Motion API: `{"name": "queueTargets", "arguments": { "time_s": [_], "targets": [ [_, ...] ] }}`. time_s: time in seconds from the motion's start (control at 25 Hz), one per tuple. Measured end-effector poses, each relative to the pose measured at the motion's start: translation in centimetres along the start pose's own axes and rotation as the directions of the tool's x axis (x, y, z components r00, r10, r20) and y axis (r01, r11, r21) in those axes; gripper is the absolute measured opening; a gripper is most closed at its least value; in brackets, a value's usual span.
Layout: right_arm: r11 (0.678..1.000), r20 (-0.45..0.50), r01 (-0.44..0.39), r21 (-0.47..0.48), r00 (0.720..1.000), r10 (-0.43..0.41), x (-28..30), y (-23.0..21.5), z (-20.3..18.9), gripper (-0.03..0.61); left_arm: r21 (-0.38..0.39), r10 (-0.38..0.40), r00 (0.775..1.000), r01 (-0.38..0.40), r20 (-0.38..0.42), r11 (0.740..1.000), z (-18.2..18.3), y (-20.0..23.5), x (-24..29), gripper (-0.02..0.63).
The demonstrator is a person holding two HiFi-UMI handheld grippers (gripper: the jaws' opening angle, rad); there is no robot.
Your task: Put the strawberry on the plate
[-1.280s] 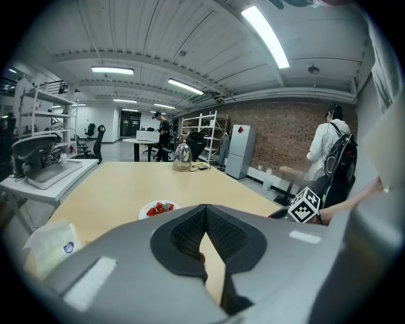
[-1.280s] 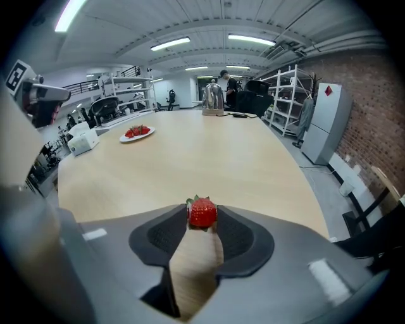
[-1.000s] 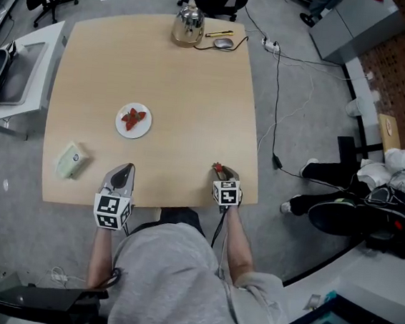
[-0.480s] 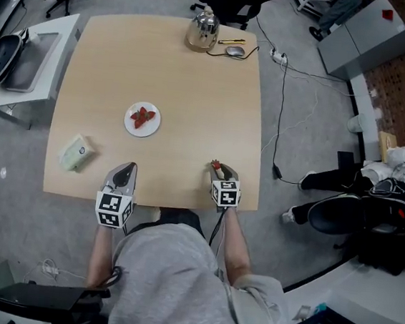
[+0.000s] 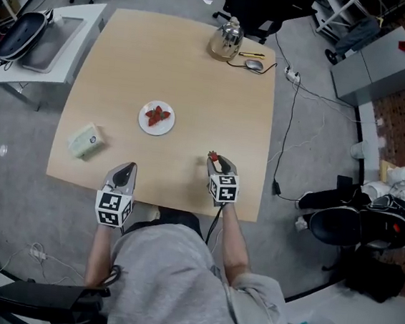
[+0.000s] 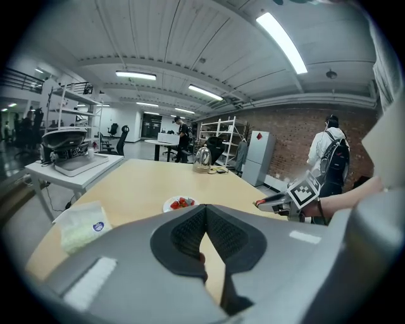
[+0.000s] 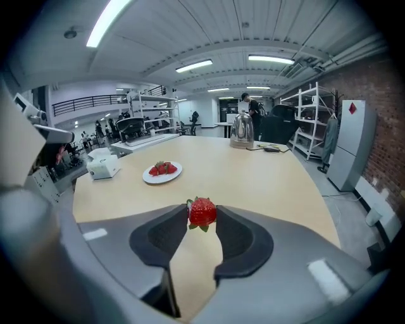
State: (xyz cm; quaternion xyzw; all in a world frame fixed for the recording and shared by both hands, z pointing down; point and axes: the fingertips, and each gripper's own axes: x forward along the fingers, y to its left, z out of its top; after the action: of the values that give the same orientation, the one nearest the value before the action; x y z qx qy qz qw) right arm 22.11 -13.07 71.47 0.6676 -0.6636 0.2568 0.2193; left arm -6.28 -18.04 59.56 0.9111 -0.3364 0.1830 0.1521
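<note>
Right gripper (image 7: 202, 214): clenched on the strawberry (image 7: 202, 210); my two jaw tips press its left and right flanks.
Strawberry, orientation: red body upward between the tips, green leaves hanging at its underside.
Strawberry, location: at the front of my right gripper, over the near part of the table (image 5: 198, 71), well apart from the plate (image 5: 165, 128).
Left gripper (image 5: 125, 168): jaws brought together tip to tip, nothing between them (the left gripper view shows only bare tabletop beyond the tips).
Left gripper, location: at the near edge of the table, to the left of my right gripper and apart from it.
Plate: white, round, lying flat near the middle of the table, ahead of both grippers and between them in line.
Plate, contents: strawberries on the plate (image 5: 157, 115), a small red cluster; I cannot count them.
Tissue pack (image 5: 85, 140): pale green, on the table to the left of the plate, ahead of my left gripper.
Kettle (image 5: 226, 40): polished metal, upright at the far edge of the table.
Mouse (image 5: 254, 65): just beside the kettle, on its right, with a cable running off the table edge.
</note>
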Motion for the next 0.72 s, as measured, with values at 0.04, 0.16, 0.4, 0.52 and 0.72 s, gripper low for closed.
{"name": "queueTargets", "arguments": {
  "time_s": [0.04, 0.16, 0.4, 0.52, 0.72],
  "targets": [
    [1.000, 0.007, -0.010, -0.010, 1.000, 0.011, 0.3, 0.3, 0.6, 0.147, -0.006, 0.011, 1.000, -0.011, 0.002, 1.000, -0.1, 0.3, -0.2, 0.020],
    [0.998, 0.026, -0.039, -0.041, 0.999, 0.040, 0.9, 1.3, 2.4, 0.146, -0.024, 0.042, 0.999, -0.042, 0.006, 0.999, -0.2, 1.0, -0.9, 0.020],
    [0.991, 0.057, -0.093, -0.100, 0.993, 0.099, 2.2, 3.5, 5.3, 0.147, -0.057, 0.098, 0.995, -0.097, 0.007, 0.994, -1.0, 2.2, -2.0, 0.020],
    [0.984, 0.069, -0.125, -0.128, 0.989, 0.134, 3.0, 5.0, 6.8, 0.146, -0.072, 0.123, 0.992, -0.122, 0.001, 0.990, -1.5, 2.8, -2.6, 0.020],
    [0.969, 0.075, -0.185, -0.163, 0.977, 0.199, 4.5, 7.5, 8.6, 0.146, -0.094, 0.167, 0.986, -0.167, -0.009, 0.981, -2.1, 3.5, -3.7, 0.020]
  ]
}}
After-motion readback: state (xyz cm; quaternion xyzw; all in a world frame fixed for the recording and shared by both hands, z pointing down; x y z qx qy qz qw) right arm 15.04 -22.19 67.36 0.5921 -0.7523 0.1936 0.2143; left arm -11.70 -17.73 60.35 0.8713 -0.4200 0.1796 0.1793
